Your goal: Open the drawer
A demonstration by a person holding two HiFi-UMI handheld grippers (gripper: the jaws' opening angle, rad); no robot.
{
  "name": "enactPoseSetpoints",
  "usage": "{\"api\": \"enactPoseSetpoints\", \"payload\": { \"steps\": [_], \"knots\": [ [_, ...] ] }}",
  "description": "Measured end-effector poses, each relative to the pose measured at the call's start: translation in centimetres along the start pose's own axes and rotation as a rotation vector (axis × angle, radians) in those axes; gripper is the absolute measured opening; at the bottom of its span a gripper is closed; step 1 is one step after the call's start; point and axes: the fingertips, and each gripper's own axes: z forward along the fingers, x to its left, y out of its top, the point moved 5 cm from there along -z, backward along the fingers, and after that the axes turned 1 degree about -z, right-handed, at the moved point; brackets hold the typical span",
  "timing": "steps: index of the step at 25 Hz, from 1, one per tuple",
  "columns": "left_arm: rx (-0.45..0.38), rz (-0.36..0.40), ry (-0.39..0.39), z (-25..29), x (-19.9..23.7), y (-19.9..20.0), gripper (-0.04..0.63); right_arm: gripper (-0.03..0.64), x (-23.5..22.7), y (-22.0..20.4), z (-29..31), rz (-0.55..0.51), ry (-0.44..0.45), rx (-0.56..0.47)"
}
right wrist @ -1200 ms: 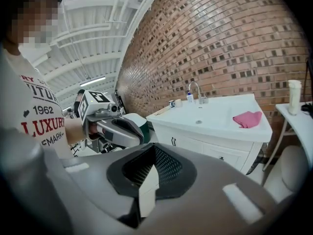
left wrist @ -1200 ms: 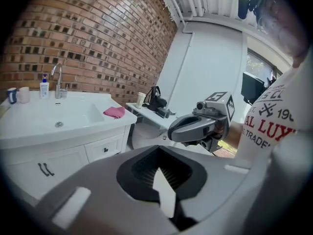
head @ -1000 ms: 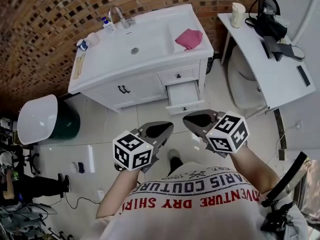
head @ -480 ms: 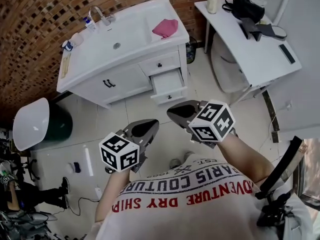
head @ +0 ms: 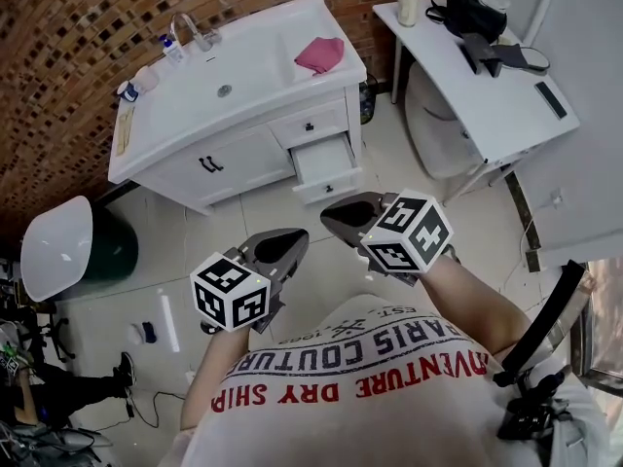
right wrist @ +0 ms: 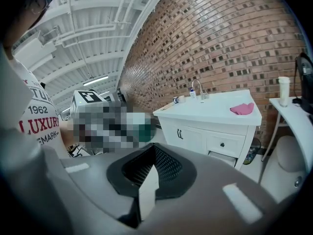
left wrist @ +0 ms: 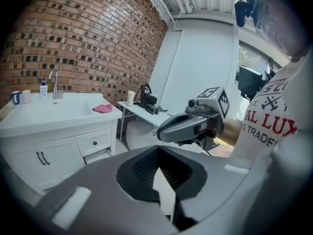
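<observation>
Pale floor tiles [head: 175, 261] lie beneath the left claw [head: 289, 241] and right claw [head: 339, 214], both closed and empty (held side by side). Well beyond them, the lower drawer [head: 326, 160] stands pulled out of the white vanity [head: 243, 168], against the brick wall [head: 58, 27].

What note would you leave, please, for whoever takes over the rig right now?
Left gripper: shut, empty, in the air short of the vanity.
Right gripper: shut, empty, beside the left one, also touching nothing.
Drawers: both at the vanity's right end. The lower drawer stands pulled out; the upper drawer is closed.
Done: the lower drawer looks open already.
Left: if the upper one is meant, open a gripper, take its knob and pull; otherwise probably nothing.
</observation>
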Motion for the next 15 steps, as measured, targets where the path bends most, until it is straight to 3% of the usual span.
{"api": "enactPoseSetpoints", "payload": {
  "steps": [15],
  "knots": [
    [-0.013,-0.01,-0.008,-3.2,0.5,-2.1,-0.015,0.006,3.3,-0.7,2.2,0.004,-0.004,0.031]
  ]
}}
